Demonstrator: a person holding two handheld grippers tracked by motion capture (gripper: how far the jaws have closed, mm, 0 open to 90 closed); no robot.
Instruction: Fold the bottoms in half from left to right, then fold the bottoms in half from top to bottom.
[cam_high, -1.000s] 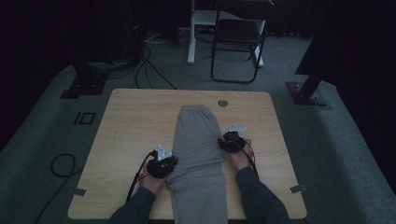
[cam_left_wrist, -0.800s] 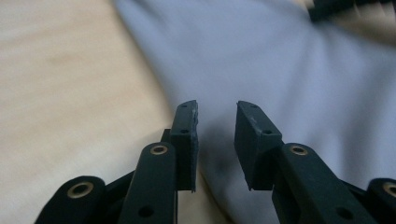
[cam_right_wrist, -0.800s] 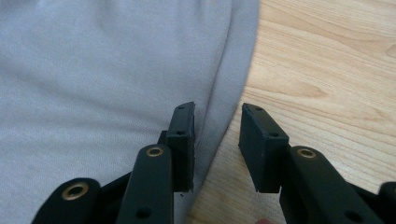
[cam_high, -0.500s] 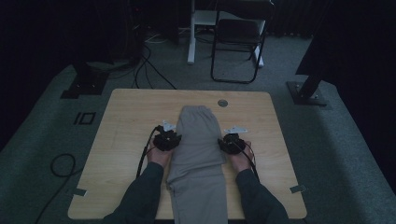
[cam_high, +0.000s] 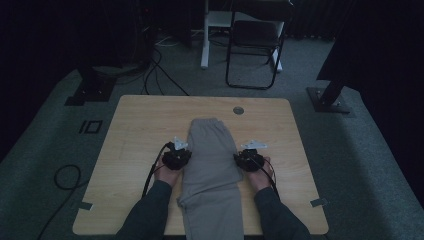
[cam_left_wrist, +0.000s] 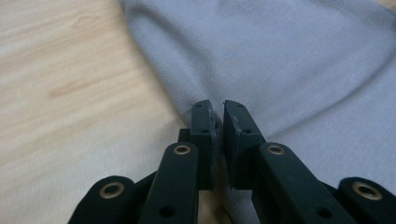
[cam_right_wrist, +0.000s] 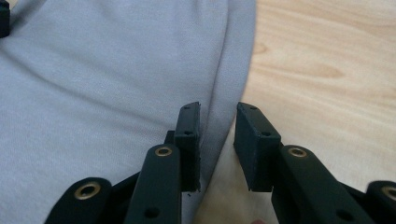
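Soft, light grey cotton trousers (cam_high: 210, 165), limp on pale wooden worktop (cam_high: 135, 130). Left gripper (cam_left_wrist: 218, 112) fingers just closed, pinching left edge fold; right gripper (cam_right_wrist: 217, 114) fingers slightly open, straddling right edge, not yet pinching.

No readable text, label, brand, number or sign appears on anything.

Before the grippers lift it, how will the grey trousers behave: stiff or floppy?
Probably floppy: the grey trousers lie folded flat in soft creases on the table. Likely light, so the middle would sag between the left gripper and right gripper. The knit-looking cloth seems unlikely to slip.
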